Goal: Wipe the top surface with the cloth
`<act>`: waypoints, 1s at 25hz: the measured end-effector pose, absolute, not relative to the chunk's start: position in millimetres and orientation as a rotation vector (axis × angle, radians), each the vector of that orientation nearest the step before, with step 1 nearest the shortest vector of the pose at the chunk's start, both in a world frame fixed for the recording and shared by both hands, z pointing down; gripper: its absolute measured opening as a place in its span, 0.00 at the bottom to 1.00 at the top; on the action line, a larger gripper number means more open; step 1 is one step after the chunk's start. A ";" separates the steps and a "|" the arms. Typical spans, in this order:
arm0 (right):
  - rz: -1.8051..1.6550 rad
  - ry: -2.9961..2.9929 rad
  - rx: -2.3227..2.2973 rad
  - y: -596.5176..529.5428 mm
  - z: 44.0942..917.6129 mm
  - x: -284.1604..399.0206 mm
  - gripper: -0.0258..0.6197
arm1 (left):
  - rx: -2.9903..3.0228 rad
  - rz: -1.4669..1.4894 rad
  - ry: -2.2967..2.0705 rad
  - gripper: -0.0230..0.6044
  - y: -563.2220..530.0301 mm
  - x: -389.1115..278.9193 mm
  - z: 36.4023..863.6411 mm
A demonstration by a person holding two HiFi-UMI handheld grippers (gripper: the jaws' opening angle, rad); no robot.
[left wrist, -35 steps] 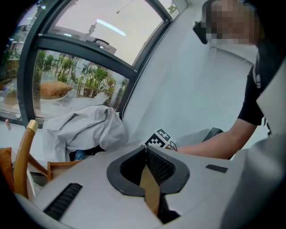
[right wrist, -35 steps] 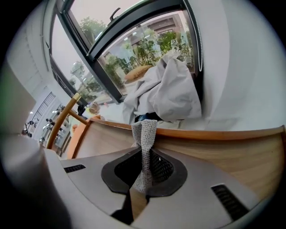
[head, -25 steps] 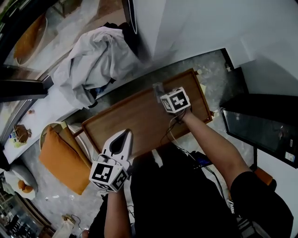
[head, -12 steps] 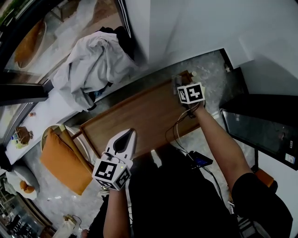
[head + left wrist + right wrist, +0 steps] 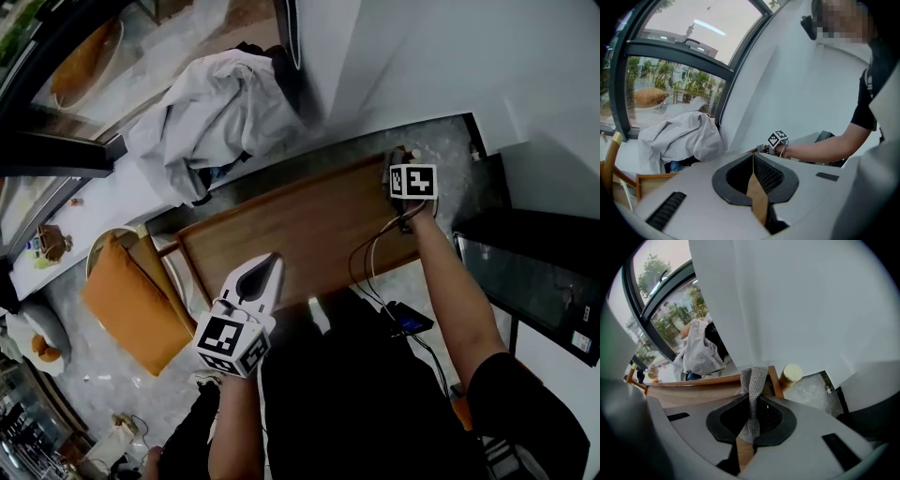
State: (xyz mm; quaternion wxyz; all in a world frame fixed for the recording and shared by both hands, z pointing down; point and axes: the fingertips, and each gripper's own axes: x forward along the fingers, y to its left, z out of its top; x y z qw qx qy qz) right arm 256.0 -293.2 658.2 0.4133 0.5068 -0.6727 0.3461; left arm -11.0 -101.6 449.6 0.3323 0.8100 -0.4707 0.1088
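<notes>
A wooden table (image 5: 291,234) was seen from steeply above, its long top bare and evenly brown. No streak, damp patch or dirt could be made out on it, so the wiped share could not be read from the wood itself. The wiping was judged to be under way. The cloth (image 5: 753,380), a grey knitted strip, was held at the table's far right corner, hanging down at the raised wooden rim there. Most of the top, from that corner along to the left end, was judged to be left to cover or to have been covered; which of the two could not be told.

The right gripper (image 5: 751,401) was seen clenched on the cloth, its jaws pressed together on the folded strip, with the free end reaching out beyond the tips. A cream round knob (image 5: 791,373) was seen just beside that corner.

The left gripper (image 5: 265,261) was held above the table's near edge, toward the left end, well apart from the cloth. Its jaws were seen closed tip to tip with nothing between them, and nothing was touched by it.

A heap of pale clothing (image 5: 220,117) was seen beyond the far edge.
</notes>
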 end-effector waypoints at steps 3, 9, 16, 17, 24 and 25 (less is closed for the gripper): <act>0.887 -1.650 1.344 -293.5 656.5 267.5 0.10 | 2.109 0.267 -1.251 0.06 -93.5 -20.7 447.7; 0.884 -1.846 1.438 -288.8 620.3 221.5 0.10 | 2.075 0.224 -1.343 0.06 -72.8 -76.2 442.9; 1.041 -2.158 1.064 -197.2 592.1 17.3 0.10 | 2.008 0.212 -1.404 0.06 -41.6 -163.2 442.7; 1.053 -2.174 0.993 -181.0 594.7 -14.2 0.10 | 2.010 0.216 -1.408 0.06 -36.7 -173.8 441.6; 1.019 -2.261 0.595 -91.5 610.3 -200.7 0.10 | 1.985 0.207 -1.418 0.06 6.3 -226.7 443.1; 1.021 -2.250 0.560 -80.1 616.2 -218.6 0.10 | 1.984 0.211 -1.418 0.06 13.2 -232.7 443.9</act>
